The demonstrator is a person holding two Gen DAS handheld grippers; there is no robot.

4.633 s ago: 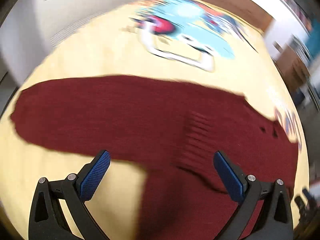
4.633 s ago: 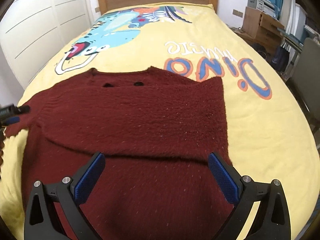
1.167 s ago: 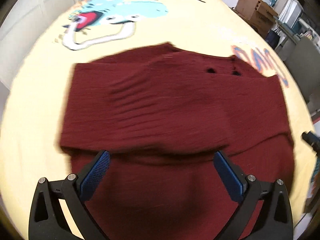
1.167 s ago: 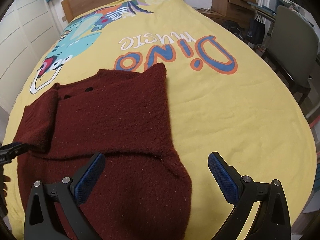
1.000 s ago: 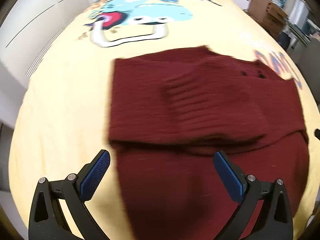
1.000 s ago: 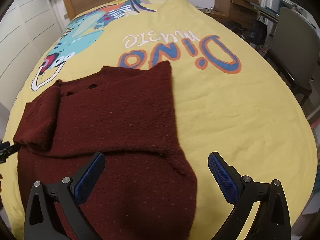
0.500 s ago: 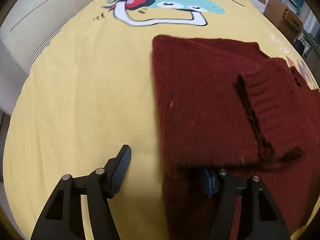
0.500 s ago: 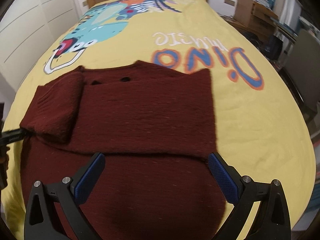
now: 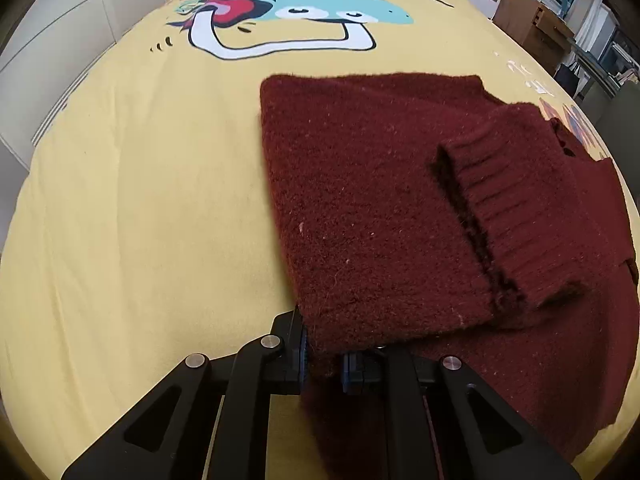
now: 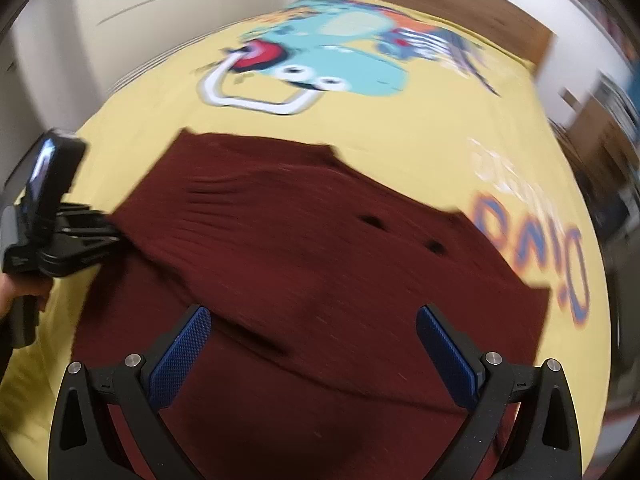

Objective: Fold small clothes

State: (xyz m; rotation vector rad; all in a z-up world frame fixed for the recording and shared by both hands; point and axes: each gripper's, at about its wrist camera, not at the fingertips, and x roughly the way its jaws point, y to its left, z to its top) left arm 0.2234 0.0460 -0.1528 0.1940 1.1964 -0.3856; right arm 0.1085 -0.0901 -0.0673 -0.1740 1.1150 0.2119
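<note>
A dark red knitted sweater (image 9: 372,208) lies flat on the yellow bedspread (image 9: 132,200), both sleeves folded across its chest. A ribbed cuff (image 9: 508,216) lies on top. My left gripper (image 9: 324,354) is shut on the sweater's left side edge, where the folded sleeve meets the body. It also shows in the right wrist view (image 10: 86,240) at the sweater's left edge. My right gripper (image 10: 316,356) is open and empty, above the sweater's (image 10: 320,264) lower middle. That view is blurred.
The bedspread has a blue dinosaur print (image 9: 304,4) at the far end and orange-blue lettering (image 10: 560,248) to the right. White wardrobe doors (image 9: 60,20) stand to the left. A wooden cabinet (image 9: 532,20) and a headboard (image 10: 420,4) are beyond the bed.
My left gripper has dropped to the sweater's left edge and shut on it. My right gripper has swung left over the sweater, still open.
</note>
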